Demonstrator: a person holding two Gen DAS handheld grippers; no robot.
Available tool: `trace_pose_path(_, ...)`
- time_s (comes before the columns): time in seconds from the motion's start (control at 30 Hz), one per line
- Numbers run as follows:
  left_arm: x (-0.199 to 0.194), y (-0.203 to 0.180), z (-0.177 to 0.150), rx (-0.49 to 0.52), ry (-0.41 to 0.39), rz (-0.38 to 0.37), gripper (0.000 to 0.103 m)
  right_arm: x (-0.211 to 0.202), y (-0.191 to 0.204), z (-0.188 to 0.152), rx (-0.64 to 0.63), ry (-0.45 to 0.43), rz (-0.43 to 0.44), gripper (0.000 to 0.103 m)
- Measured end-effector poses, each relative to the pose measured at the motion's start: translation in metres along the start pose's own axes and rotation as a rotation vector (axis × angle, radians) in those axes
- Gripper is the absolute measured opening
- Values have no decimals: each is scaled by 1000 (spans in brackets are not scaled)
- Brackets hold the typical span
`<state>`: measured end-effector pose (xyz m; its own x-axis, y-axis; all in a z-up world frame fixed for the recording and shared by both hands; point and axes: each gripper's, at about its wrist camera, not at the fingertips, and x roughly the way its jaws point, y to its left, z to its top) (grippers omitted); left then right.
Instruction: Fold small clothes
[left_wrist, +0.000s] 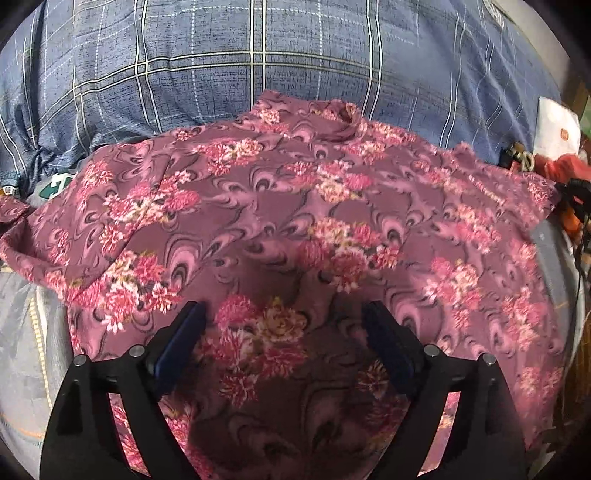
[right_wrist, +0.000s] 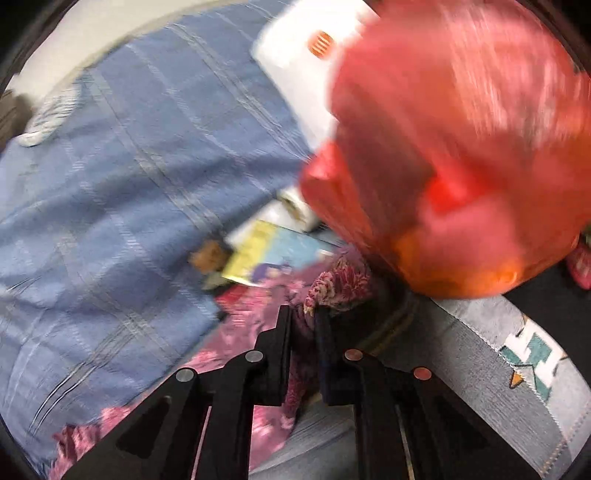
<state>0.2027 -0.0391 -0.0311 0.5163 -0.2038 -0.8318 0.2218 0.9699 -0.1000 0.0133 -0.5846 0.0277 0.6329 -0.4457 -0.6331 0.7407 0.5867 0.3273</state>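
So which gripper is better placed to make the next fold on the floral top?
Probably the right gripper: it is shut on an edge of the floral top, ready to pull it over. The left gripper is open above the cloth.

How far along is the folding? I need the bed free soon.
Done: the floral garment is spread out, mostly flat, on the blue plaid bedding; no fold shows yet. In hand: the right gripper is shut on a bunched edge of it, beside a red bag, while the left gripper hovers open over the cloth. Left: all the folds.
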Motion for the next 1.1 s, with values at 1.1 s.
trace_pose_path(1.1,-34,103,17,-214,28,-173,89,-92,332,-250,-301,445,578,9)
